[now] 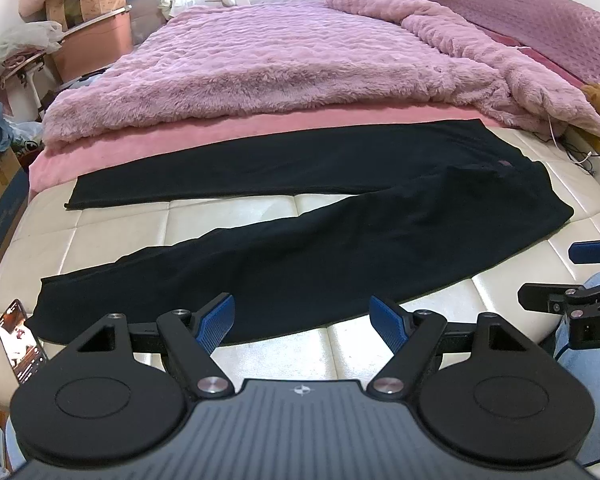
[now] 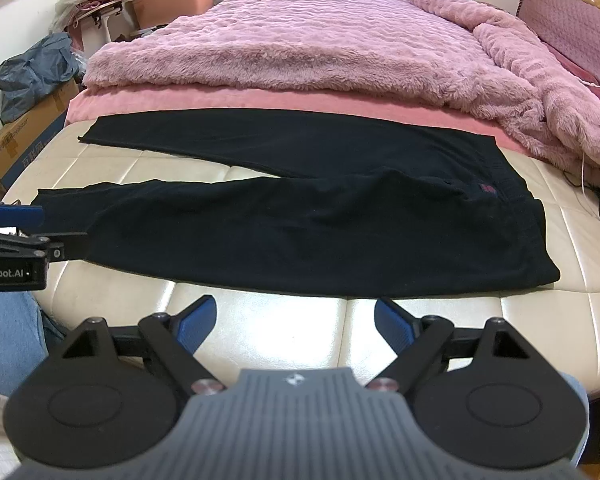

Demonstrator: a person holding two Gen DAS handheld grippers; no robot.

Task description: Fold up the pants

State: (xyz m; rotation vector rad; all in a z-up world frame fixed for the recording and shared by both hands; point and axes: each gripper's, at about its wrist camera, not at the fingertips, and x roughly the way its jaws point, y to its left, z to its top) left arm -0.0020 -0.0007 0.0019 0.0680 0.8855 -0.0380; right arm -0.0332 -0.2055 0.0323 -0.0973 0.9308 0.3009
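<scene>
Black pants (image 1: 300, 216) lie unfolded, legs splayed left; your left gripper (image 1: 302, 320) and right gripper (image 2: 296, 320) gape empty, every fold remaining.

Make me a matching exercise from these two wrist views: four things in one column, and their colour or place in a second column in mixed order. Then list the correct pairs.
Things:
1. pants
2. fluffy blanket
3. phone
4. left gripper

Descriptions:
A. lying lit-up at the mattress's left edge
B. black, spread flat with legs apart
C. open, over the near trouser leg
D. pink, heaped on the bed beyond the pants

Pairs: 1-B, 2-D, 3-A, 4-C
</scene>
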